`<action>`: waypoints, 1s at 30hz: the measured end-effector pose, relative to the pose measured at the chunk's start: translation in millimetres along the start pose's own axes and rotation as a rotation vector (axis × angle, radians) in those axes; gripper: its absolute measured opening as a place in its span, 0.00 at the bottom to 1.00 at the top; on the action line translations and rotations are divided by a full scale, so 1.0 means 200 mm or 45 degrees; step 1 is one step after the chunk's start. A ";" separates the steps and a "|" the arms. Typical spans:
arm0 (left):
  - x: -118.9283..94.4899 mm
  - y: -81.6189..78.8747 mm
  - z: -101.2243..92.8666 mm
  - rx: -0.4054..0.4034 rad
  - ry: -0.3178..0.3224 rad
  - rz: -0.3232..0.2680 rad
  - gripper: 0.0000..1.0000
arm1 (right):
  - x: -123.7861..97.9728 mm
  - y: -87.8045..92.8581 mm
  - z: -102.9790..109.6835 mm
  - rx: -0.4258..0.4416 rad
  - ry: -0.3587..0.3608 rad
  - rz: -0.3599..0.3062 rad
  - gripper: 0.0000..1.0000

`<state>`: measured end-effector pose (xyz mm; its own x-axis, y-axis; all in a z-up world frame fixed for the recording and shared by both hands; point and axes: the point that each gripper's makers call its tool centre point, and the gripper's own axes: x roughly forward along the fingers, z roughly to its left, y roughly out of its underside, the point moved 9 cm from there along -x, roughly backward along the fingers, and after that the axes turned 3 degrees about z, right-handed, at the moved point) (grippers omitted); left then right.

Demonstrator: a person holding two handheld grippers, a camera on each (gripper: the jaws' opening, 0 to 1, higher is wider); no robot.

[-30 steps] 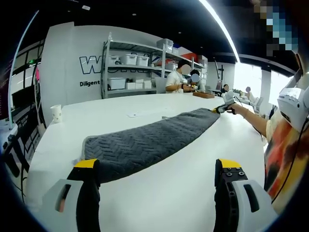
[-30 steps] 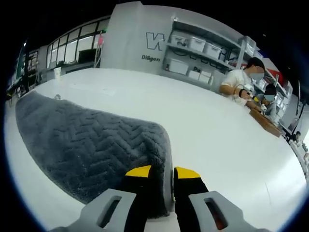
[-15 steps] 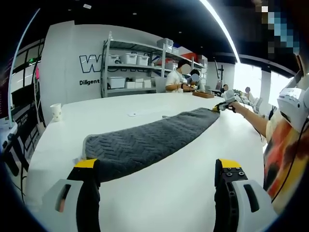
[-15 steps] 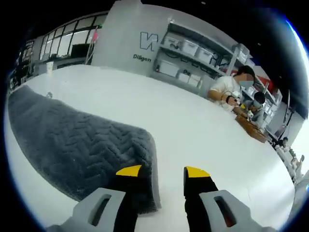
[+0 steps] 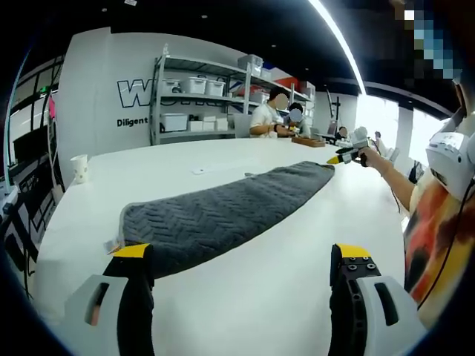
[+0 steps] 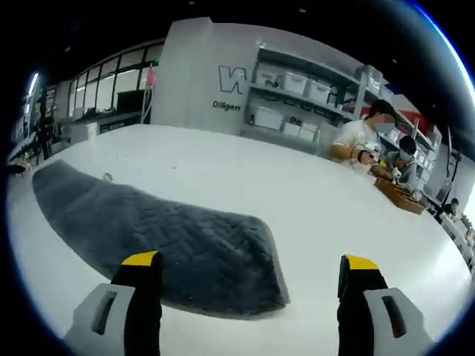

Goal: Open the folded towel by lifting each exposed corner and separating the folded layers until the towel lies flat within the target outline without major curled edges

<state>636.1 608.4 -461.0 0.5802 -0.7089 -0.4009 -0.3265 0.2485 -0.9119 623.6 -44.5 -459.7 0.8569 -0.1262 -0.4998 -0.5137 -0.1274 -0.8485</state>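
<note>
Grey towel (image 6: 156,237) lay ahead of both released tongs, my left gripper (image 5: 241,259) and right gripper (image 6: 252,271); I judged regrasping a corner came next.

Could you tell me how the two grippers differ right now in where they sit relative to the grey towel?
The left gripper has one jaw tip at the towel's near end; the right gripper hangs at the far end, its jaws straddling that corner. Both stand wide open, holding nothing.
</note>
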 end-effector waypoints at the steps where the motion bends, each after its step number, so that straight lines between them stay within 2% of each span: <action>1: 0.00 0.00 0.00 -0.004 -0.004 0.003 0.97 | -0.01 0.01 0.02 -0.003 -0.017 0.004 0.99; 6: 0.01 0.00 0.03 -0.027 -0.023 0.004 0.97 | -0.07 0.07 0.15 -0.022 -0.102 0.054 0.99; 11: 0.04 0.00 0.06 -0.047 -0.052 0.004 0.97 | -0.14 0.17 0.29 -0.038 -0.127 0.065 0.99; 15: 0.07 -0.01 0.09 -0.034 -0.109 0.033 0.97 | -0.20 0.23 0.40 0.045 -0.189 0.032 0.99; 19: 0.10 -0.01 0.13 -0.035 -0.143 0.054 0.97 | -0.24 0.28 0.50 0.080 -0.228 0.049 0.99; 23: 0.13 -0.03 0.19 -0.057 -0.173 0.056 0.97 | -0.28 0.28 0.58 0.075 -0.260 0.034 0.99; 30: 0.16 -0.09 0.33 -0.053 -0.235 0.077 0.96 | -0.32 0.26 0.62 0.050 -0.283 0.008 0.98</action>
<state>709.6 625.8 -463.1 0.6842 -0.5596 -0.4676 -0.3935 0.2565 -0.8828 548.6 79.9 -493.1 0.8442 0.0939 -0.5278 -0.5210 -0.0884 -0.8490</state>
